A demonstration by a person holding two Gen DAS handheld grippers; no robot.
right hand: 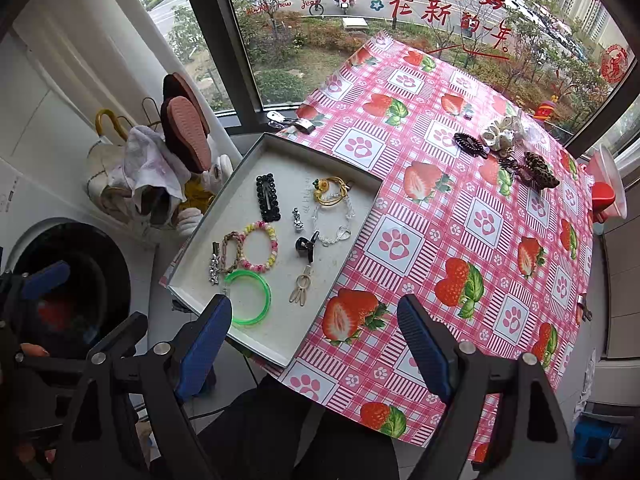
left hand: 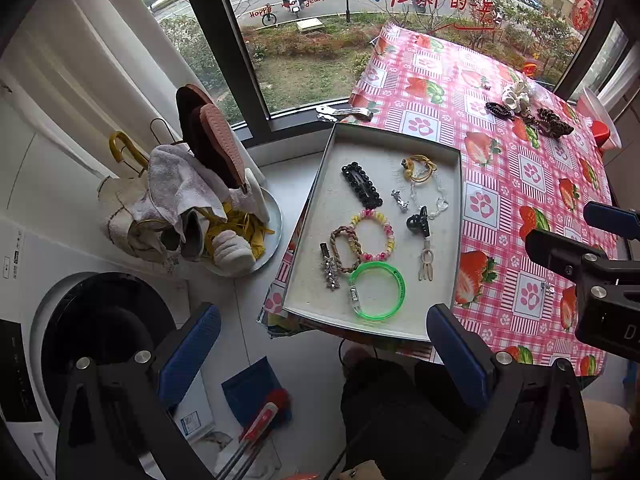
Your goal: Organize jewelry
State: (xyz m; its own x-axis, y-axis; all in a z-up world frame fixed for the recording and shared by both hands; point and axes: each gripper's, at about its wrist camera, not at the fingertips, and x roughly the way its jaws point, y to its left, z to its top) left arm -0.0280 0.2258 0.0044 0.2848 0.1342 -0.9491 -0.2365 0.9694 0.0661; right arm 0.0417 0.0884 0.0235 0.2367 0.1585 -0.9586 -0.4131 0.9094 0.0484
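A grey tray lies on the table's left side with several pieces in it: a green bangle, a pink-yellow bead bracelet, a black hair clip. More hair clips lie loose at the far right of the table. My left gripper is open and empty, near the tray's front edge. My right gripper is open and empty above the tray's front right corner.
The table has a pink strawberry cloth and stands against a window. A washing machine and a basin of towels and slippers stand left. A small silver item lies on the cloth at right.
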